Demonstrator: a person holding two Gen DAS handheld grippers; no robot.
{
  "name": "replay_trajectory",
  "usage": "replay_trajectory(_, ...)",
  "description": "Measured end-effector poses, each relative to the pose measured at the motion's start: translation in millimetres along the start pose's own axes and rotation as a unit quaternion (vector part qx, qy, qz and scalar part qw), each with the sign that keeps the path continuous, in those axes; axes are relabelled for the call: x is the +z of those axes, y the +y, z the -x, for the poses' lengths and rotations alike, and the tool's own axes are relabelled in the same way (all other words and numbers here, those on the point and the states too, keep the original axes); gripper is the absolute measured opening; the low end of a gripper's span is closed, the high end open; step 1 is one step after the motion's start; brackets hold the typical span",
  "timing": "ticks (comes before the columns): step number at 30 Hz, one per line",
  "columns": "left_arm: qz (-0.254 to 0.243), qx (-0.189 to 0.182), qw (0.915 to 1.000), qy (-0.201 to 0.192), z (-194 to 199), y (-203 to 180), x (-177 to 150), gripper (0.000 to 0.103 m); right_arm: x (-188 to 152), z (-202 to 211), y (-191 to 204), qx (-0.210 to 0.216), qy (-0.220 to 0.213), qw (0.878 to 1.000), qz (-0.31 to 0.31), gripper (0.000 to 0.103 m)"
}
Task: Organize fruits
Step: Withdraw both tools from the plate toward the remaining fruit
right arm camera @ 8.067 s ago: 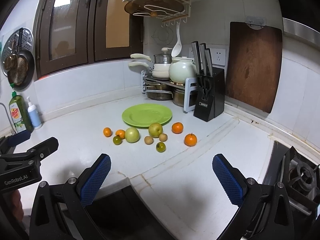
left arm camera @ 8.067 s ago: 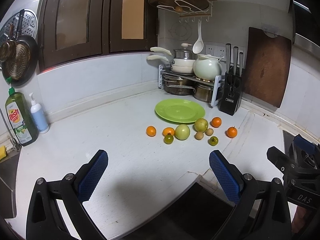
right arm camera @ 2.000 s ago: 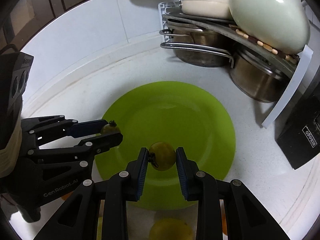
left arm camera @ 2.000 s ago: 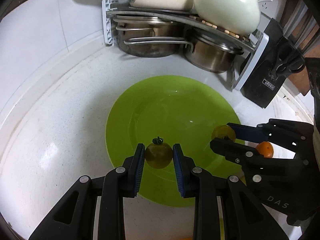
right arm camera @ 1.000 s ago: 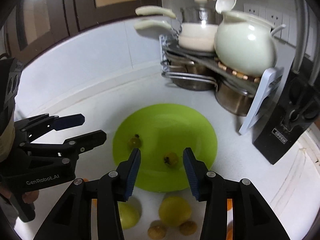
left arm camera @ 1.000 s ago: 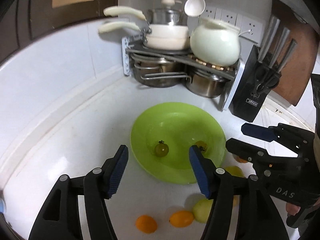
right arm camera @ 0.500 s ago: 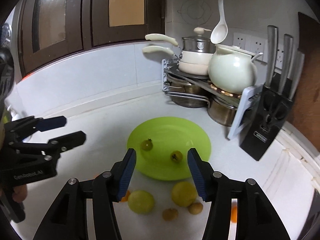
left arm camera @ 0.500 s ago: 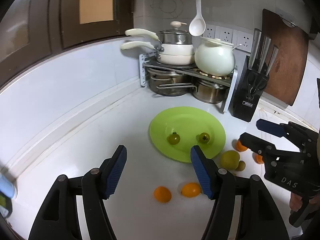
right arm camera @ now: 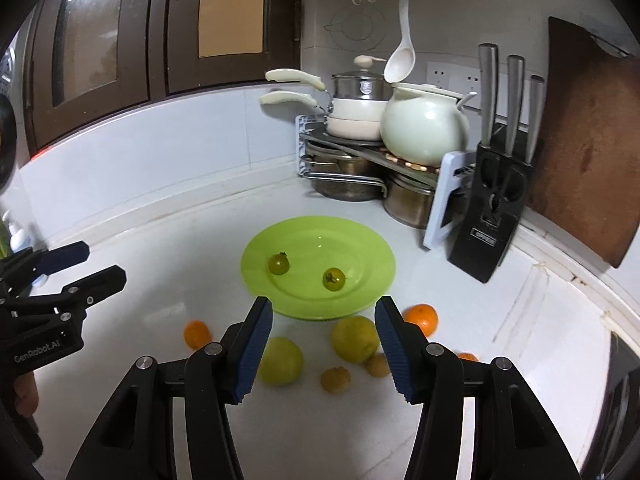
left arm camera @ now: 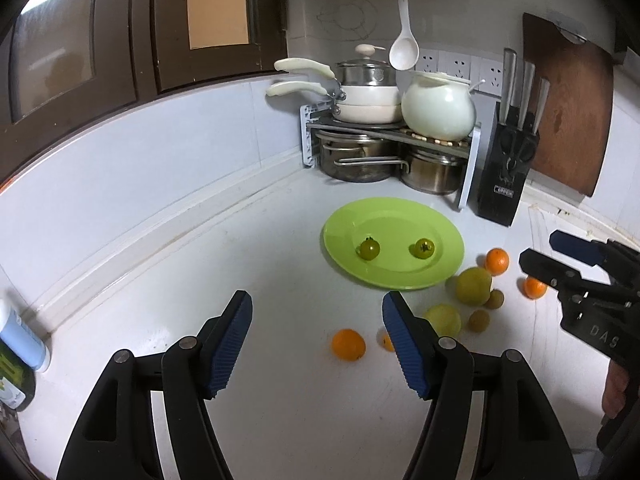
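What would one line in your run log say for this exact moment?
left gripper: open, empty | right gripper: open, empty | green plate: two small green fruits | counter: other fruits loose

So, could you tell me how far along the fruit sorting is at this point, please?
Done: two small green tomato-like fruits lie on the round lime-green plate. In hand: nothing; the left tongs and right tongs are both open and empty. Left: four oranges, e.g., two large yellow-green fruits and two small brown ones sit on the white counter.
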State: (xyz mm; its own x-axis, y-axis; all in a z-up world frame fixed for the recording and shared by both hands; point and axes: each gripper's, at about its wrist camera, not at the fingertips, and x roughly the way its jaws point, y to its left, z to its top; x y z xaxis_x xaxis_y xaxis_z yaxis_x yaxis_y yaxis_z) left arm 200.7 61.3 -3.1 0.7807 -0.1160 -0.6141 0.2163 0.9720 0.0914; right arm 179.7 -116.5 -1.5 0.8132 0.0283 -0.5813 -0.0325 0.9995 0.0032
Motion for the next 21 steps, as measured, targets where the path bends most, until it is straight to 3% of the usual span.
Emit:
replay_trajectory(10, -0.017, 0.000, 0.9998, 0.008, -6, -7, -21, 0.067, -20, 0, -2, -0.001, 0.018, 1.000, -0.010, 0.054)
replay_trajectory(21, -0.030, -0.004, 0.9984, 0.048, -38, -11, -39, 0.067, -40, -26, -3, 0.008, 0.067, 0.998, -0.010, 0.054)
